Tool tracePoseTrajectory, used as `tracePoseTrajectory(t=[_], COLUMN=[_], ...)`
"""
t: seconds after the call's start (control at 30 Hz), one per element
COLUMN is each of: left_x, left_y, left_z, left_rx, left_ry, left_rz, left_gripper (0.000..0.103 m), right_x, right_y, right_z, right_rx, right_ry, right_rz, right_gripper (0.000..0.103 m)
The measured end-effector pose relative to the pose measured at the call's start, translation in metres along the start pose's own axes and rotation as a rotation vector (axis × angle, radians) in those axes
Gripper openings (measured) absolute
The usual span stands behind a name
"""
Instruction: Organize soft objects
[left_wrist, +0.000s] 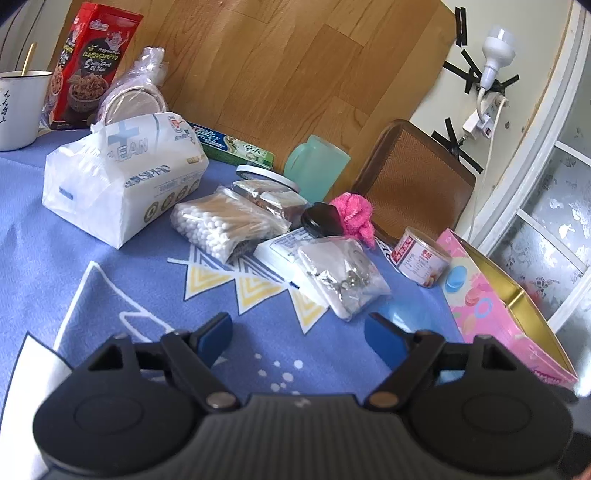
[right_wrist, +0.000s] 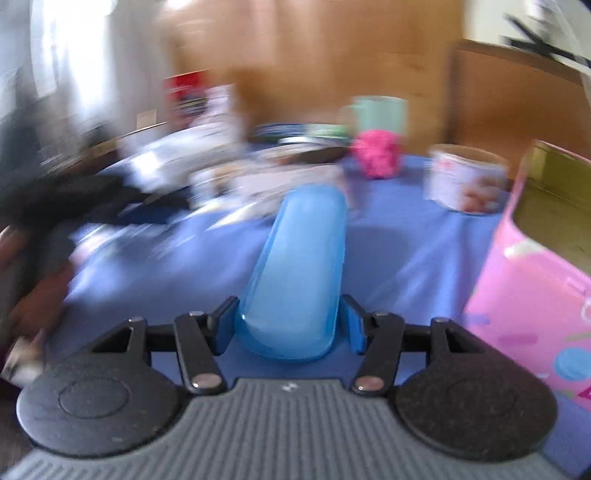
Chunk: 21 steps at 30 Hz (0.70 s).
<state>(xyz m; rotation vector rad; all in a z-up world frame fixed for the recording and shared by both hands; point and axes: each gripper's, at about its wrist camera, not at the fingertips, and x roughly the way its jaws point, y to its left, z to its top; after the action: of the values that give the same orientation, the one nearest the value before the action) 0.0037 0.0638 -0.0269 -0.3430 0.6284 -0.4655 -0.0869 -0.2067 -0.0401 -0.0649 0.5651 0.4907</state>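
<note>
1. The right tool (right_wrist: 291, 328) pinches a translucent blue, rounded oblong case (right_wrist: 299, 269) between its blue pads; the case sticks out forward over the bench (right_wrist: 399, 251). This view is smeared by motion.
2. The left tool (left_wrist: 297, 334) is spread wide with nothing between its pads, low over the blue patterned bench cloth (left_wrist: 110, 266).
3. Just ahead of the left tool lies a clear bag of small metal pieces (left_wrist: 343, 273), then a bag of cotton swabs (left_wrist: 221, 221) beside it.
4. A white soft pack of tissues (left_wrist: 118, 177) stands further left.
5. A pink fluffy scrunchie (left_wrist: 354, 218) lies near the bench's far edge, against a black jar lid (left_wrist: 321, 219).
6. A small printed tin can (left_wrist: 423, 256) stands between the scrunchie and an open pink box (left_wrist: 495, 314) with a gold inside, at the right.
7. At the back stand a mint green cup (left_wrist: 317, 166), a toothpaste carton (left_wrist: 232, 146) and a red cereal box (left_wrist: 92, 66).
</note>
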Motion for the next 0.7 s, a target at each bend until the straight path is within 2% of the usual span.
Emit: tracePoseTrajectory(t=[0.07,0.1,0.13,0.23,0.7], left_x=[0.0,0.001,0.001,0.0,0.001], left_y=[-0.002,-0.003,-0.004,-0.008,-0.01], left_z=[0.0,-0.001,-0.001,-0.003,-0.003], left_rx=[0.006,0.01,0.016,0.038,0.056], left_ry=[0.003,0.003,0.003,0.005,0.007], left_rz=[0.005,0.011,0.017,0.038,0.056], left_gripper=[0.084,0.084,0.084,0.084,0.089], right_x=[-0.006,-0.007,-0.007,-0.006,-0.009], right_y=[0.004,0.002,-0.001,-0.014,-0.007], right_z=[-0.007,-0.008,-0.008,-0.007,-0.019], right_rx=[-0.054,-0.054,-0.037,0.035,0.021], right_ry=[-0.002,-0.006,-0.011,-0.025,-0.067], right_rz=[-0.039,-0.066,-0.085,-0.117,-0.128], right_gripper=[0.062,0.066,0.07,0.071,0.08])
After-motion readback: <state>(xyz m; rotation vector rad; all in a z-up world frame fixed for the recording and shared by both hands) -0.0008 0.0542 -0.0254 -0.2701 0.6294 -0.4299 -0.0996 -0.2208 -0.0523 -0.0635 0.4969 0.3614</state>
